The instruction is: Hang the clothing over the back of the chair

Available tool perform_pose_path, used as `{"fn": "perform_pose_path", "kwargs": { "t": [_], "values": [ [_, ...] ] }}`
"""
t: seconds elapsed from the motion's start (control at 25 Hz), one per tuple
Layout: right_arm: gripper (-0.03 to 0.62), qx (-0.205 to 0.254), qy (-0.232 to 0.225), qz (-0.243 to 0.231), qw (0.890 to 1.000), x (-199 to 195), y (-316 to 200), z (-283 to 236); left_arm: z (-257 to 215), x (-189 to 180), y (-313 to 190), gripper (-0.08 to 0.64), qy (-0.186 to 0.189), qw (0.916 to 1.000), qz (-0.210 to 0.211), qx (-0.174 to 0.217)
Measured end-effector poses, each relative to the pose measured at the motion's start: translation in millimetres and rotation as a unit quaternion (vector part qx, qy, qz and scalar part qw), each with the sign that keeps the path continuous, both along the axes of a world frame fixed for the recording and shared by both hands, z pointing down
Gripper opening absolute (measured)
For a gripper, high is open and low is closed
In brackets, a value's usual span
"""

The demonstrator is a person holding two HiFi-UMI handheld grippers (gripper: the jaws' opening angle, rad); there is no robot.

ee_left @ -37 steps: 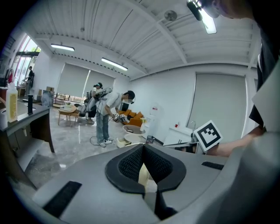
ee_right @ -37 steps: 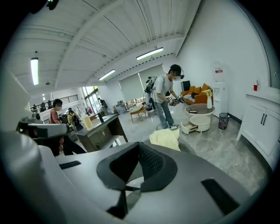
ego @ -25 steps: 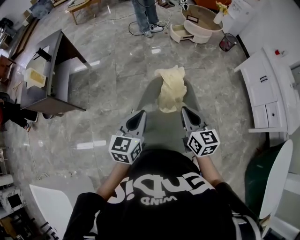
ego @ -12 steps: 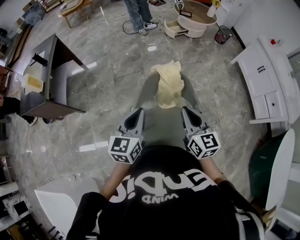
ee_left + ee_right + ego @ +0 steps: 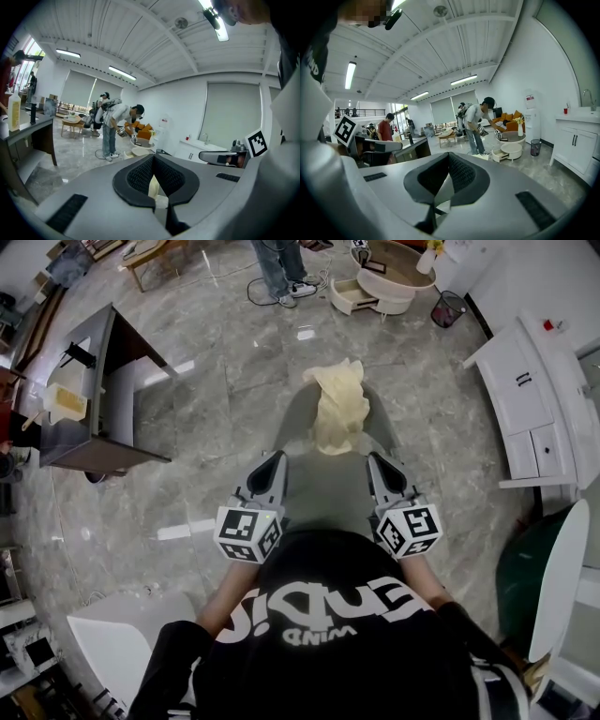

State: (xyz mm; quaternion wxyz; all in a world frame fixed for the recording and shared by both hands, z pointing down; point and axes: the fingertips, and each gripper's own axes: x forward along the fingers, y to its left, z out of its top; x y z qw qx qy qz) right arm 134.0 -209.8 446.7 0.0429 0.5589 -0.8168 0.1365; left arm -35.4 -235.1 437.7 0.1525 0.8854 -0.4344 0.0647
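Task item: the clothing (image 5: 339, 411), a pale yellow garment.
Clothing position: draped over the far end of the grey chair (image 5: 328, 495). It is bunched at the top, and a strip runs down towards the seat.
Chair orientation: the far end appears to be the chair back, but the steep overhead angle does not confirm this.
Left gripper (image 5: 278, 461): jaws pressed together at the tips, nothing pinched. Its own view shows only a pale sliver of the garment through the gap behind the tips.
Right gripper (image 5: 376, 461): jaws pressed together, nothing between them.
Gripper placement: one on each side of the near part of the chair, both apart from the clothing and pointing roughly level.
Completed, as judged: the garment is on the chair and free of both tools, so the hanging step appears to be done.
Remaining, as judged: little, perhaps spreading the bunched upper part so that it lies evenly. Whether it hangs down the far side cannot be seen.
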Motion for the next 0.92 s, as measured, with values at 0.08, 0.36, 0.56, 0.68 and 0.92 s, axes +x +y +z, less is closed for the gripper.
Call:
{"fn": "perform_pose_path", "kwargs": {
  "t": [0.08,0.36,0.56,0.68,0.92],
  "values": [
    [0.014,0.001,0.0,-0.005,1.0,-2.7,0.6,-1.9,-1.4,-0.5,-0.3,0.015,-0.002,1.0,-0.001,0.001],
    [0.014,-0.002,0.002,-0.023,1.0,-13.9,1.1,0.4,0.8,-2.7,0.6,0.015,-0.006,1.0,-0.002,-0.001],
    [0.014,-0.005,0.01,-0.029,1.0,-16.9,2.2,2.6,0.9,-2.0,2.4,0.015,-0.006,1.0,-0.001,-0.001],
    [0.014,-0.008,0.008,-0.03,0.999,-17.8,2.6,2.8,0.8,-1.9,3.4,0.015,-0.006,1.0,-0.001,-0.002],
    [0.014,-0.013,0.008,-0.034,0.999,-18.5,3.8,5.0,1.8,0.8,5.6,0.015,-0.006,1.0,0.001,-0.005]
  ]
}}
